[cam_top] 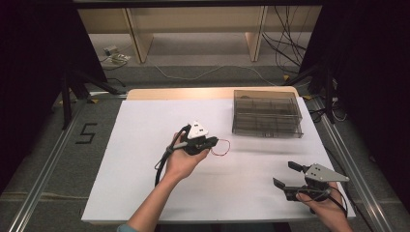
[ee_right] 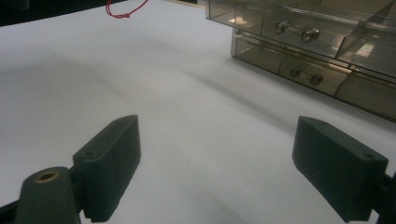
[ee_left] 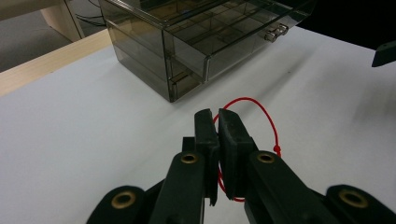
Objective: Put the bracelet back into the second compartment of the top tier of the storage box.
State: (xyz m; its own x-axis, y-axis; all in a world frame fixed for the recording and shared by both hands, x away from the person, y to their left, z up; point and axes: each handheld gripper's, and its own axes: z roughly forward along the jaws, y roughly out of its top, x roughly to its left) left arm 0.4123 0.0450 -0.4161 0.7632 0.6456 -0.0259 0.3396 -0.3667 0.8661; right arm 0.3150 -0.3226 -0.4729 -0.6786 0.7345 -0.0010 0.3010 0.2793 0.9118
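- Nearest the high camera, two forearms come in from the bottom edge, each hand holding a black two-jaw gripper over a white table top (cam_top: pixel 145 193).
- At left of centre, the left hand (cam_top: pixel 181 162) holds the left gripper (cam_top: pixel 212 143) above the middle of the table, its jaws pointing toward the right.
- Its jaws are clenched on a thin red string loop (cam_top: pixel 220 147); in the left gripper view the string (ee_left: pixel 261 114) runs up between the two closed pads and arcs out beyond them to the right, with a small knot on the loop's right side.
- From the high view I cannot tell whether the loop's free part hangs just above the white surface or touches it; it lies in front of the box, near it but apart.
- Right of centre, toward the far edge, stands a smoky transparent drawer box (cam_top: pixel 267 113) with divided compartments inside; the right gripper view shows small metal knobs (ee_right: pixel 309 33) on its drawer fronts.
- At far right, near the front corner of the table, the right hand (cam_top: pixel 326 205) holds the right gripper (cam_top: pixel 286 175), topped by a grey three-cornered plate.
- Its jaws are released, standing wide apart with bare white table between them, well apart from both string and box.
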